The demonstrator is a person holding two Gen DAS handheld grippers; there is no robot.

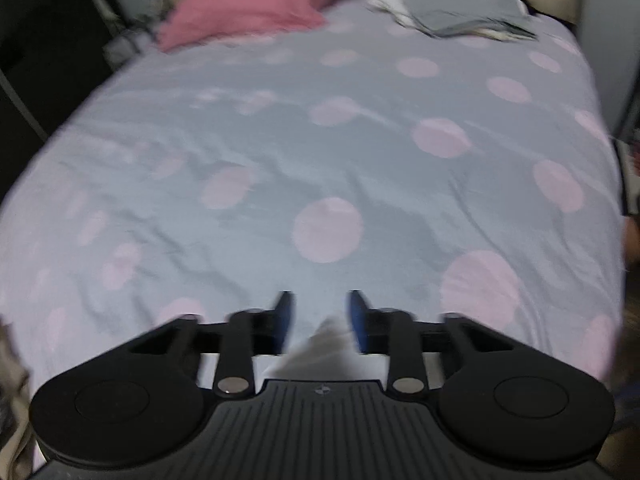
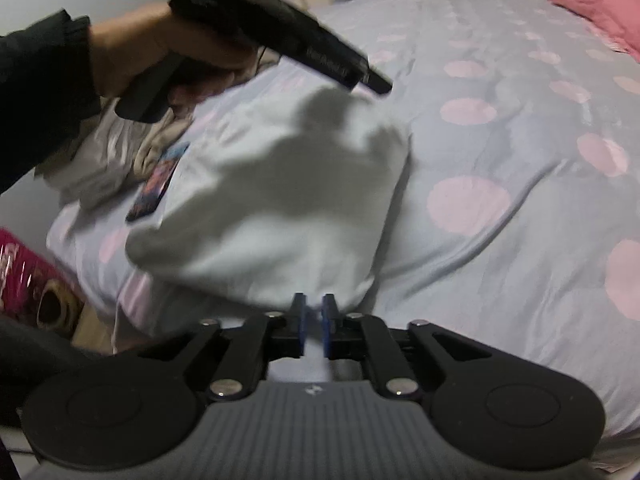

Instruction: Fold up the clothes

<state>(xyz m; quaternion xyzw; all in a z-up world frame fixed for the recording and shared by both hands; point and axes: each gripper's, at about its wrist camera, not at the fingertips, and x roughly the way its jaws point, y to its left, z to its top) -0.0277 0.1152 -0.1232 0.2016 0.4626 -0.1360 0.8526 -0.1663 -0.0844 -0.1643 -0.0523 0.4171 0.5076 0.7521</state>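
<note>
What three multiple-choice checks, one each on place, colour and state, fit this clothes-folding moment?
1. Where is the pink pillow in the left wrist view?
A. far end of the bed
B. on the floor
C. between the gripper's fingers

2. What colour are the spots on the bed cover?
A. green
B. pink
C. black

3. How does the left gripper stand?
A. fingers apart
B. clamped on a pillow
C. out of view

Key: A, it lies at the head end; B, pale pink circles on grey-blue; A, a wide gap shows between its blue pads.
</note>
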